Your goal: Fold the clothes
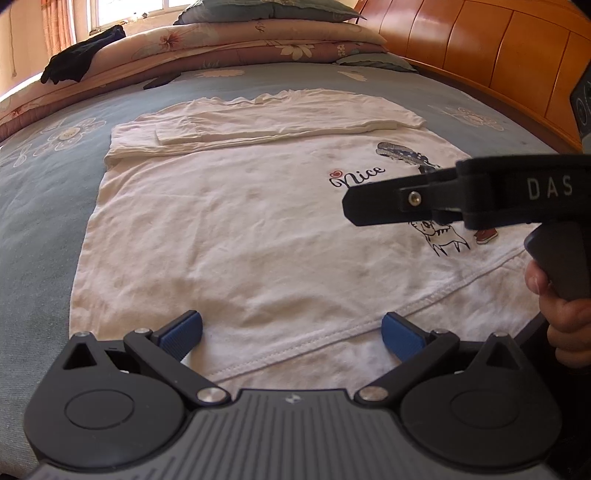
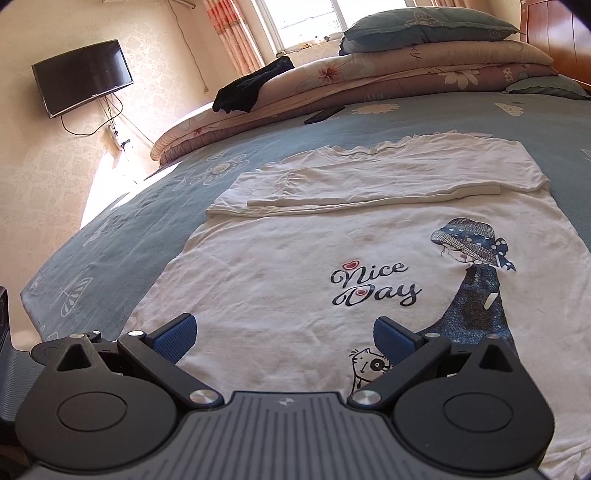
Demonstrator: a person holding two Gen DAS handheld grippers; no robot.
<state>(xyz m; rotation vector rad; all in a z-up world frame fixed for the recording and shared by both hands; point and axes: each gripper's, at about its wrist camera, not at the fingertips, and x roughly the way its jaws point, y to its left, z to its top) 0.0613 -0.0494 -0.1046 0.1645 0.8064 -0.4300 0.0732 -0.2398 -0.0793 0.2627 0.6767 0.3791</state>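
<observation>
Both claws, left (image 1: 291, 332) and right (image 2: 284, 338), hang open over the shirt (image 2: 295, 258), spread flat on the bed (image 2: 443, 118).

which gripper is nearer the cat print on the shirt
Right. The right gripper hangs over the cat print, beside its right finger. The left gripper sits at the shirt's hem, well aside.

The T-shirt (image 2: 295, 280) lies flat on the bed (image 2: 122, 229), its sleeves (image 2: 369, 184) folded across its far part. My left claw (image 1: 291, 332) hangs over the shirt's near hem; my right claw (image 2: 284, 341) over its printed front. Beyond the shirt, stacked quilts (image 2: 406, 74) carry a pillow (image 2: 424, 26) and a dark garment (image 2: 255, 88). A television (image 2: 83, 81) hangs on the wall left of the shirt.
</observation>
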